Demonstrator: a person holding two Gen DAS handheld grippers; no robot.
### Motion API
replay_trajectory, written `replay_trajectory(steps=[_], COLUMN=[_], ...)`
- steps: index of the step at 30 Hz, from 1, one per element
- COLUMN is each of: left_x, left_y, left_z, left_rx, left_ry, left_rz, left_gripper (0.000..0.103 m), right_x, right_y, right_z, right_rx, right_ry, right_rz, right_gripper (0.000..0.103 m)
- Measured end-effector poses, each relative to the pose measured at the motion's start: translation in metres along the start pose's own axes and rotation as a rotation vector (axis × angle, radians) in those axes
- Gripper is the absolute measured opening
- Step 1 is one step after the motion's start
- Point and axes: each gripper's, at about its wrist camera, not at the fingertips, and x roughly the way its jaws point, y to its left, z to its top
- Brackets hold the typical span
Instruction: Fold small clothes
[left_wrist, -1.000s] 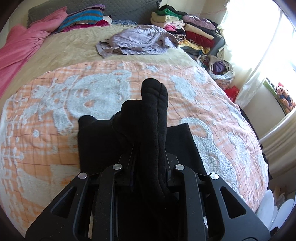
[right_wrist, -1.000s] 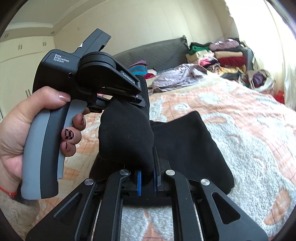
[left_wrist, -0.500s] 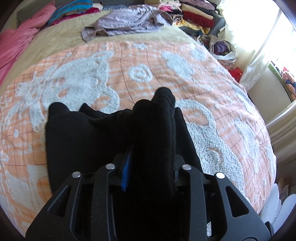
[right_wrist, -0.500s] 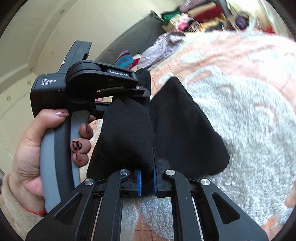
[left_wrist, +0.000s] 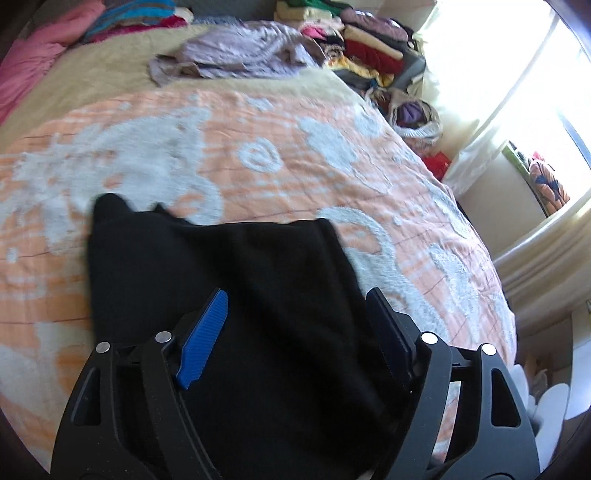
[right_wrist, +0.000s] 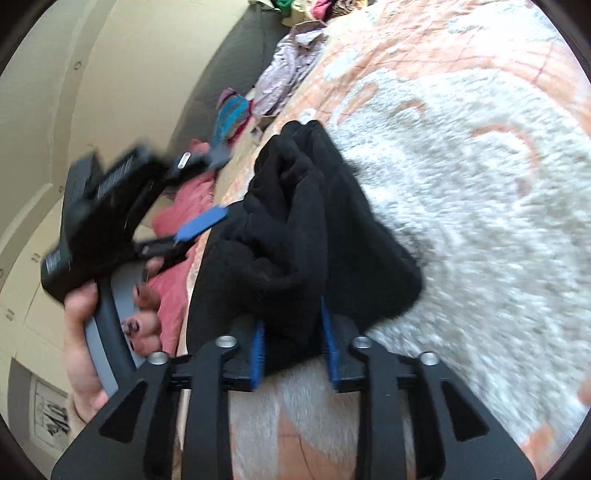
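Note:
A small black garment (left_wrist: 229, 273) lies on the orange and white bedspread (left_wrist: 258, 147), folded over on itself. My left gripper (left_wrist: 299, 299) is open just above it, its blue-padded fingers spread apart with nothing between them. In the right wrist view the garment (right_wrist: 314, 229) is bunched up, and my right gripper (right_wrist: 293, 336) has its jaws parted around a black fold that still sits between the blue pads. The left gripper (right_wrist: 199, 221) shows there too, held in a hand at the left.
A crumpled lilac garment (left_wrist: 236, 51) lies at the far end of the bed. Stacked folded clothes (left_wrist: 365, 40) and a full basket (left_wrist: 413, 114) stand at the far right by the bright window. A pink blanket (left_wrist: 33, 62) lies at the far left.
My left gripper has opened and let go of the black fold, which now lies flat. My right gripper has widened its jaws around the fold. Both views have tipped toward the bed.

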Motion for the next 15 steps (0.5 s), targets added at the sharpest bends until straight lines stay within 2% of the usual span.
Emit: replay_trajectory(steps=[2,5,8,10,13,15], left_x=[-0.012,-0.03,-0.039,-0.038,-0.038,-0.038], left_y=[0.01,0.029,0.043,0.048,0.044,0.041], left_z=[-0.008,-0.027,-0.048,-0.059,-0.072,-0.076], left_rx=[0.016,0.036,0.055,0.06,0.076,0.084], left_ry=[-0.023,-0.055,-0.064,-0.058,-0.086,-0.102], left_rz=[0.032,0.085,0.121,0.119,0.141,0.154], left_gripper=[0.069,0.069,0.069,0.069,0.069,0.069], right_x=[-0.015,-0.046,-0.057,-0.044,-0.005,0.02], right_y=[0.007,0.032,0.062,0.082,0.097,0.092], right_z=[0.004,0.016,0.04,0.058,0.077,0.08], right_rx=[-0.023,-0.128,-0.246,-0.33,-0.454,-0.474], right_ry=[-0.024,-0.112,-0.154,-0.1,0.016,0.084], right_rz=[-0.035,-0.087,-0.068,-0.056,-0.128,-0.173], right_gripper=[0.04,0.044,0.044,0.044,0.041,0.037])
